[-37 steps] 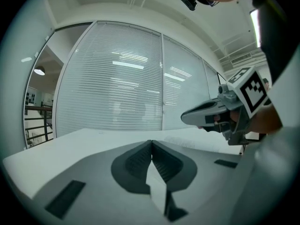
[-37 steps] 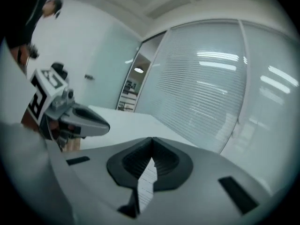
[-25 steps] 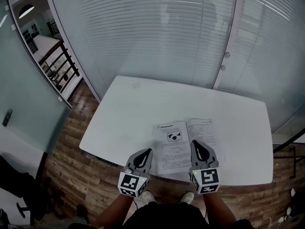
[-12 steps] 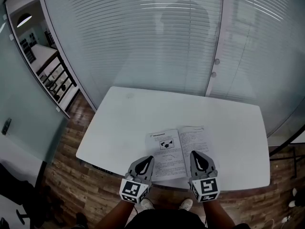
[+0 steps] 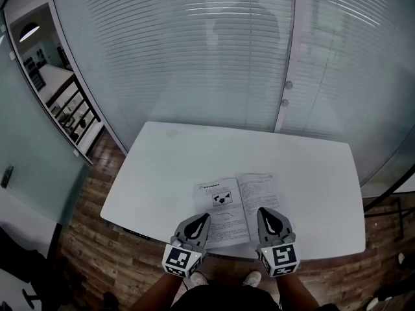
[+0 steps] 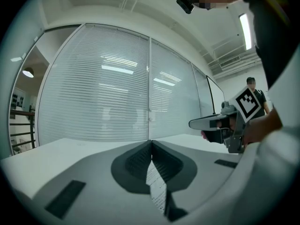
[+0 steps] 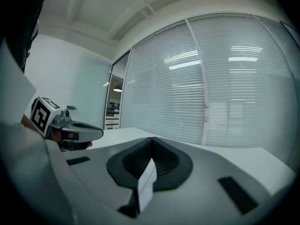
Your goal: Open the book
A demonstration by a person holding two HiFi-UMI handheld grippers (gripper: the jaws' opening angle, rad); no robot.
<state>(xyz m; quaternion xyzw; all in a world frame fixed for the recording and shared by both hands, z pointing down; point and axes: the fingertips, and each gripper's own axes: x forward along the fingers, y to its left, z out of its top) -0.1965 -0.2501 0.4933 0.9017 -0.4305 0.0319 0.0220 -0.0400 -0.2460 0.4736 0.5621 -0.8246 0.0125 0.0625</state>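
The book (image 5: 228,207) lies open and flat on the white table (image 5: 162,167), near its front edge, with printed pages facing up. My left gripper (image 5: 203,217) is shut, its tip over the left page's outer edge. My right gripper (image 5: 262,211) is shut too, over the near part of the right page. In the left gripper view the left gripper (image 6: 151,143) has its jaws meeting at the tip, with a strip of printed page showing through the slot behind them. The right gripper view shows the same for the right gripper (image 7: 151,139). Whether either tip touches the paper is unclear.
A glass wall with white blinds (image 5: 194,57) runs along the table's far side. Wooden floor (image 5: 91,251) lies below the near and left edges. Bare tabletop spreads left, right and beyond the book.
Both grippers have drawn back a little toward the table's near edge and stay shut. The book lies open as before.
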